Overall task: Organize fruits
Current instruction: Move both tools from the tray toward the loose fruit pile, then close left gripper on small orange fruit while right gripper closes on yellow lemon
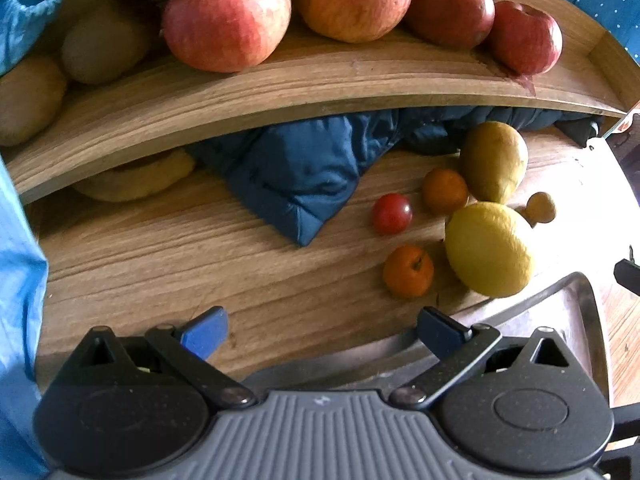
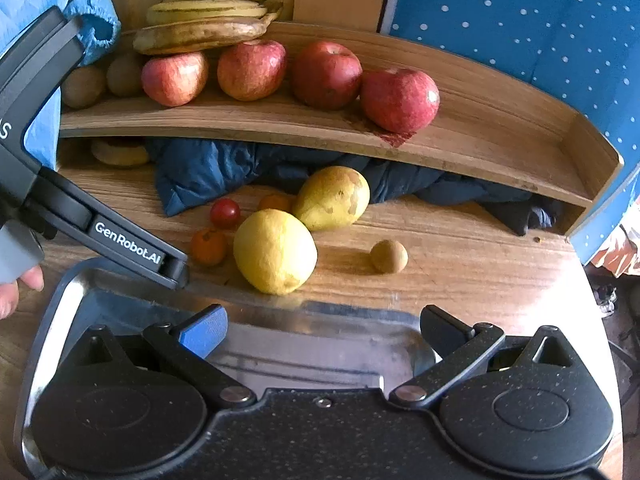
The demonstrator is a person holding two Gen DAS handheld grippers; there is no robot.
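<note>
Loose fruit lies on the wooden table: a yellow lemon [image 2: 276, 250] [image 1: 488, 250], a green-yellow pear [image 2: 334, 198] [image 1: 494, 160], a red tomato [image 2: 225, 212] [image 1: 392, 213], two small oranges [image 2: 208, 246] [image 1: 408, 270] and a small brown fruit [image 2: 389, 256]. Red apples [image 2: 326, 74] [image 1: 228, 20], bananas [image 2: 208, 20] and kiwis [image 2: 84, 86] sit on the wooden shelf [image 2: 500, 148]. My left gripper [image 1: 322, 334] is open and empty, left of the lemon. My right gripper [image 2: 323, 330] is open and empty over a metal tray [image 2: 72, 292].
A dark blue padded cloth [image 2: 200, 176] [image 1: 304, 168] is bunched under the shelf behind the loose fruit. A flat round bread-like item [image 2: 120, 152] lies under the shelf's left end. A blue dotted wall [image 2: 520, 20] rises behind. A hand [image 2: 12, 292] holds the left gripper's handle.
</note>
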